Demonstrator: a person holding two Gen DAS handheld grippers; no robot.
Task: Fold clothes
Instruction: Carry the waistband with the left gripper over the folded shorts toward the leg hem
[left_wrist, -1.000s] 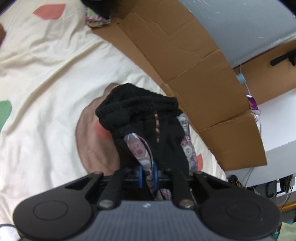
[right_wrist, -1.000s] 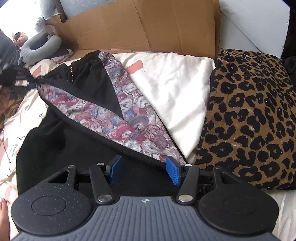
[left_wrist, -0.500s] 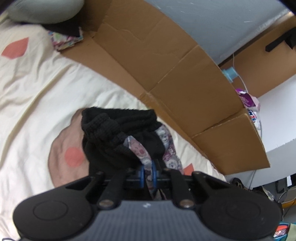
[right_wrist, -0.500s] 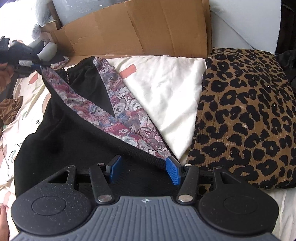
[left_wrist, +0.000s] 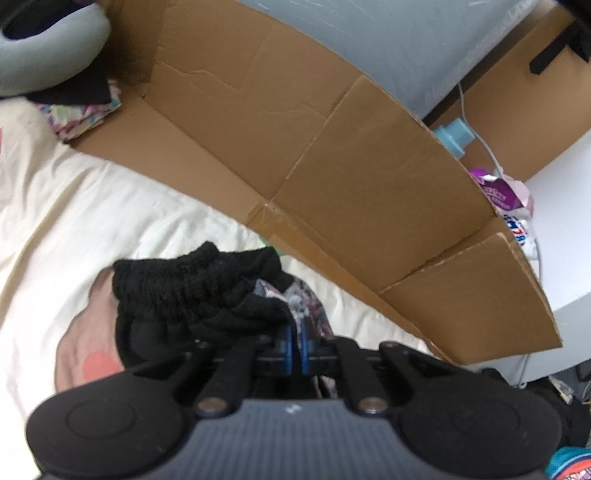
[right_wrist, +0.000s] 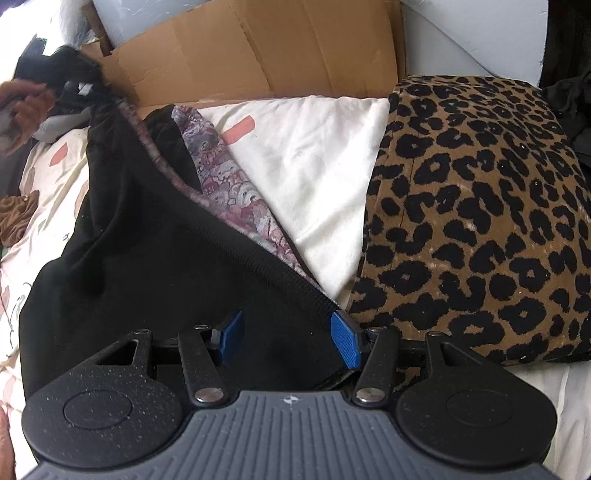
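Left gripper (left_wrist: 295, 345): jaws pressed together on the garment's bunched waistband, a thin fold of printed lining caught between the blue pads; they have just been closing that last bit tighter

Right gripper (right_wrist: 288, 341): jaws spread wide, blue pads well apart, black cloth lying between them but neither pad pressing on it

Garment (right_wrist: 155, 236): black, with a bear-print lining, stretched across the bed from the near edge by the right gripper up toward the far left corner, where the left gripper lifts its waistband; the lining shows along the opened edge on the right side

Waistband (left_wrist: 192, 291): ribbed, gathered in a lump just ahead of the left pads, raised off the sheet

Bed (right_wrist: 314, 158): cream sheet with pink and red shapes, bare between garment and pillow

Pillow (right_wrist: 476, 206): leopard print, on the bed's right side, touching the garment's lower corner beside the right pad

Cardboard (left_wrist: 332, 155): flattened box standing along the bed's far edge

Hand (right_wrist: 26, 110): at the far left, blurred, on the left gripper
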